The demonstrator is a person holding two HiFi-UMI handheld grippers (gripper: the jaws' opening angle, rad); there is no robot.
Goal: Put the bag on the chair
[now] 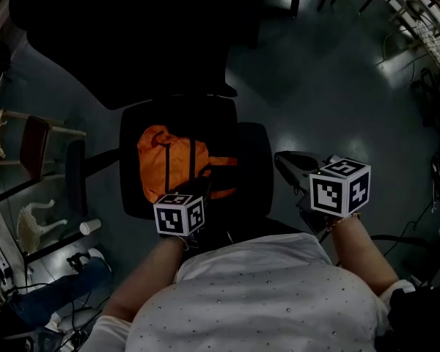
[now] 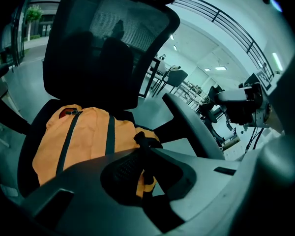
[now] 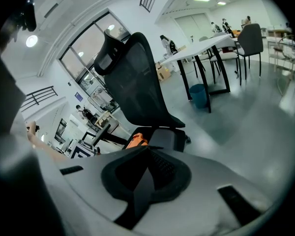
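Orange bag [image 1: 172,156] lies on the seat of the black chair [image 1: 216,123], below its mesh back. Left gripper [image 1: 196,189] reaches forward from a bare forearm [image 1: 143,270] to the bag's near edge. Its jaws stand slightly parted, and the bag's black strap [image 2: 143,149] runs through the gap. Right gripper [image 1: 297,166] is held just beyond the chair's armrest [image 1: 255,167], clear of the bag, with its jaws pressed together on nothing. Dim light in the head view swallows both grippers' tips, and the person's shirt [image 1: 257,299] cuts off the upper arms.
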